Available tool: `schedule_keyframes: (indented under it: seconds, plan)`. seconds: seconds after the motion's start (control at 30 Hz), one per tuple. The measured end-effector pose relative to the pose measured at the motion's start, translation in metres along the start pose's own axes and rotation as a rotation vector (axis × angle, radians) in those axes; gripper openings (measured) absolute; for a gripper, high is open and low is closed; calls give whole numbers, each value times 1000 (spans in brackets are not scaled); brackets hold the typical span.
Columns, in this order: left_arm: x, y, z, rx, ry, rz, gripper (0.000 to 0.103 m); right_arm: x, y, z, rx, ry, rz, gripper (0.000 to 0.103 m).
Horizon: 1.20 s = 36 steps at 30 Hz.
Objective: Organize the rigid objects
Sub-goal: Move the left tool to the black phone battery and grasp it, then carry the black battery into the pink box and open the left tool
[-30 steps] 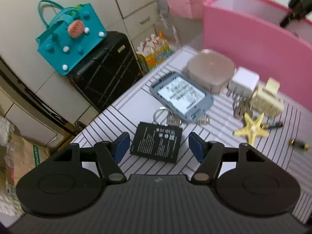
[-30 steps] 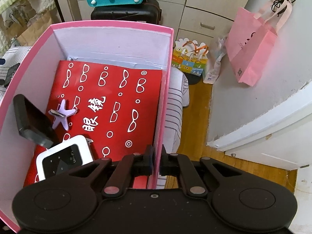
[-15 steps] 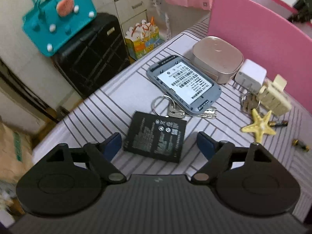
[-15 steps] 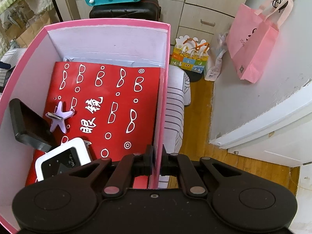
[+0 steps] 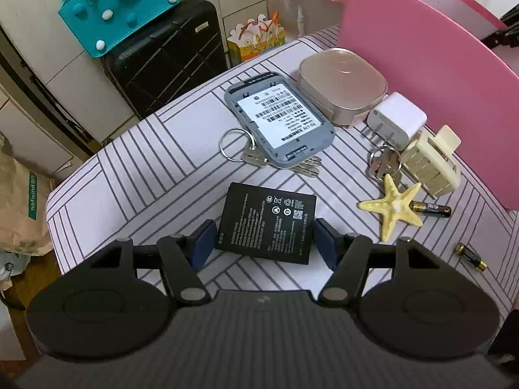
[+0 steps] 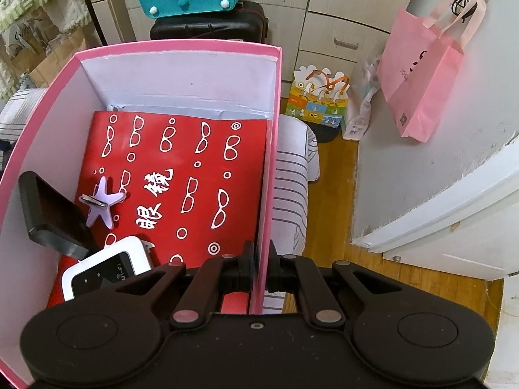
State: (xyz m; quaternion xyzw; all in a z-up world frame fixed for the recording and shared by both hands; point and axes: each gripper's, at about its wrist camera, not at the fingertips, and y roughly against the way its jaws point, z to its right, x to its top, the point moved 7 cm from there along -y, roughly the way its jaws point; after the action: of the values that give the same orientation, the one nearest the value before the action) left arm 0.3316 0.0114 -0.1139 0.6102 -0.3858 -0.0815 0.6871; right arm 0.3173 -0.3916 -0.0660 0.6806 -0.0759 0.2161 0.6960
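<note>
Lying flat on the striped tablecloth [image 5: 136, 149]: black phone battery [image 5: 266, 227], bracketed by left gripper [image 5: 264, 238], blue pads [image 5: 204, 238] just closing in, sitting at both short edges, contact not confirmable. Resting at 12 o'clock: grey router [image 5: 279, 120] over keys [image 5: 249, 157]; at 3 o'clock, yellow starfish [image 5: 394, 209]. Clamping right wall of pink box [image 6: 271, 168]: right gripper [image 6: 259, 267], clenched.

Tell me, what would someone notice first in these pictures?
Probably the big pink box, with the right claw pinching its wall and a bright red sheet lying inside. Next, the yellow starfish on the striped table, and the black battery between the left claw's open blue pads.
</note>
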Motion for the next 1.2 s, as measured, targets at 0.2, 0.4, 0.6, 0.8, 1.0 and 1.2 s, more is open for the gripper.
schedule_keyframes:
  seconds: [0.2, 0.4, 0.6, 0.8, 1.0, 1.2]
  plan:
    - [5, -5, -1, -6, 28, 6, 66, -1, 2, 1, 3, -4, 7, 9]
    - [2, 1, 8, 52, 38, 25, 62, -1, 4, 2, 16, -13, 22, 9]
    - [4, 25, 16, 28, 89, 52, 62, -2, 7, 1, 11, -1, 34, 10]
    - [28, 66, 36, 32, 81, 107, 62, -1, 10, 0, -12, 3, 60, 8]
    - [61, 102, 82, 38, -9, 153, 62, 0, 10, 0, -15, 20, 61, 7]
    - [94, 125, 129, -11, -62, 206, 62, -1, 9, 1, 6, 16, 64, 6]
